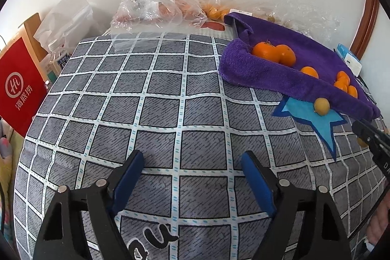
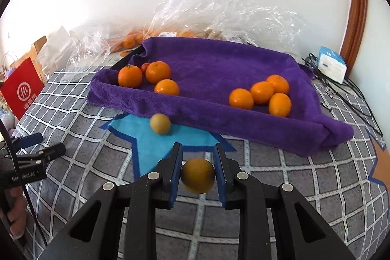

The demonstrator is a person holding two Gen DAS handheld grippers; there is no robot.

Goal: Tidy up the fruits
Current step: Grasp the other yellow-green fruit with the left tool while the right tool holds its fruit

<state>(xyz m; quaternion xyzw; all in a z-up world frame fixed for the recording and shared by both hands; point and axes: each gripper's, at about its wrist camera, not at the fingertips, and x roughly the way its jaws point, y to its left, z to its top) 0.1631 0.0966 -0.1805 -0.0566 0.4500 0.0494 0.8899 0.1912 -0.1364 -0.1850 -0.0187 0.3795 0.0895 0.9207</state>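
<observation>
My right gripper (image 2: pixel 198 150) is shut on a dull yellow-brown fruit (image 2: pixel 198 176), held just above the checked cloth in front of the purple towel tray (image 2: pixel 219 60). A second yellow-brown fruit (image 2: pixel 160 124) lies on the blue star patch (image 2: pixel 151 145), touching the tray's front edge; it also shows in the left wrist view (image 1: pixel 321 107). Three oranges (image 2: pixel 148 76) sit at the tray's left, several oranges (image 2: pixel 262 94) at its right. My left gripper (image 1: pixel 192 157) is open and empty over the checked cloth, well left of the tray (image 1: pixel 280 65).
Clear plastic bags with more fruit (image 1: pixel 156 4) lie behind the tray against the wall. A red paper bag (image 1: pixel 19 87) stands off the table's left edge. A tissue pack (image 2: pixel 332 63) and black cables (image 2: pixel 351 94) lie at the right.
</observation>
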